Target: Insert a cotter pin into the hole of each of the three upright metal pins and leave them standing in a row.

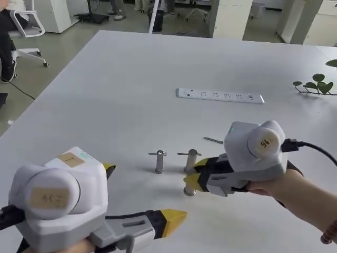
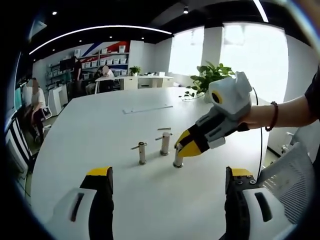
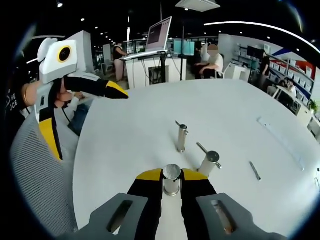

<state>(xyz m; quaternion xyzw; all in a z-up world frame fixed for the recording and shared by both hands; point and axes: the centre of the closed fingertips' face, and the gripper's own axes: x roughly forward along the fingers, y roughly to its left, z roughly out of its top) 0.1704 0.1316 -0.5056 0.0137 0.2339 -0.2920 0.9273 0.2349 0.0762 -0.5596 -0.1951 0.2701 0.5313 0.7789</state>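
Two upright metal pins [image 1: 159, 162] [image 1: 191, 161] stand side by side on the white table [image 1: 105, 105], each with a cotter pin through its top. Nearer to me, a third metal pin [image 1: 189, 190] [image 3: 171, 180] stands upright with my right gripper [image 1: 196, 173] [image 3: 171, 175] shut on it; no cotter pin shows in it. A loose cotter pin [image 1: 213, 140] [image 3: 255, 170] lies flat behind the row. My left gripper [image 1: 141, 193] [image 2: 167, 175] hovers open at the near left, well short of the pins, with nothing between its fingers.
A white power strip [image 1: 220, 95] lies across the table's far middle. A small green plant [image 1: 316, 84] sits at the right edge. Office chairs and people are beyond the far table edge.
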